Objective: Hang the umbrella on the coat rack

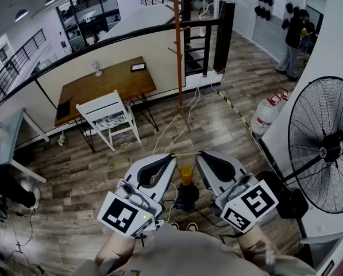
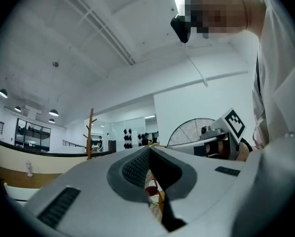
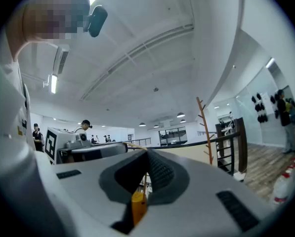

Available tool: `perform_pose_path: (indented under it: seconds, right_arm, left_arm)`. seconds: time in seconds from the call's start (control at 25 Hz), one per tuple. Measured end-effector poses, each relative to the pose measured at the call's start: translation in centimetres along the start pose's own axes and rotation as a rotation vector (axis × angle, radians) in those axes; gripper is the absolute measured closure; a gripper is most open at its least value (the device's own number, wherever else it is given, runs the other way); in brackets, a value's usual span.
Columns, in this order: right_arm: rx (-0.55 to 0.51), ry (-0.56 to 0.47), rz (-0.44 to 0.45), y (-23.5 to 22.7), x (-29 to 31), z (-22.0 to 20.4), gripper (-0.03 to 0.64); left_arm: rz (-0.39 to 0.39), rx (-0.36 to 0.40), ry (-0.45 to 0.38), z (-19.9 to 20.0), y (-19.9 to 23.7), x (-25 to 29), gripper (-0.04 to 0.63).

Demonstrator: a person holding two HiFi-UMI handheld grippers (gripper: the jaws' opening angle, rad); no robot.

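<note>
- Left gripper (image 1: 172, 156): jaws clenched tip to tip on one end of a thin pale cord (image 1: 186, 153)
- Right gripper (image 1: 200, 154): jaws pinched shut on the cord's other end; held close beside the left gripper, tips angled toward each other
- Cord: stretched roughly level between the two sets of jaw tips
- Umbrella (image 1: 187, 195): folded, black, orange handle (image 1: 185, 174) uppermost; directly below the cord, in the gap between the two grippers, above the wooden floor (image 1: 217, 114); handle also seen through the hollow behind the right jaws in the right gripper view
- Coat rack (image 1: 178, 50): orange-brown pole with pegs, upright on the floor, well ahead of the grippers and apart from the umbrella
- Surroundings: wooden counter (image 1: 108, 85) and white chair (image 1: 108, 117) left of the rack; large black fan (image 1: 326, 145) at right
</note>
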State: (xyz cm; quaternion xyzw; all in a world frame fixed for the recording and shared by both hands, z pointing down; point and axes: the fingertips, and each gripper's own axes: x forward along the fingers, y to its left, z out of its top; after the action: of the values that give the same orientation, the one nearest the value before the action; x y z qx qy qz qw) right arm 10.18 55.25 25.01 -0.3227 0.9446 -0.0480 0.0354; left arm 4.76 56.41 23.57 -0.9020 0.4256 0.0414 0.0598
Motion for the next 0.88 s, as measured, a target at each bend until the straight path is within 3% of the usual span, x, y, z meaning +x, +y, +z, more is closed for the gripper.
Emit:
perform_pose_path:
  seconds: [0.52, 0.88]
  right_arm:
    - [0.034, 0.017, 0.01, -4.1, -2.1, -1.4, 0.612]
    - [0.044, 0.04, 0.044, -6.2, -3.8, -2.5, 0.612]
  left_arm:
    - [-0.006, 0.019, -0.012, -1.5, -2.3, 3.8, 0.595]
    - [0.028, -0.023, 0.021, -3.3, -3.5, 6.0, 0.595]
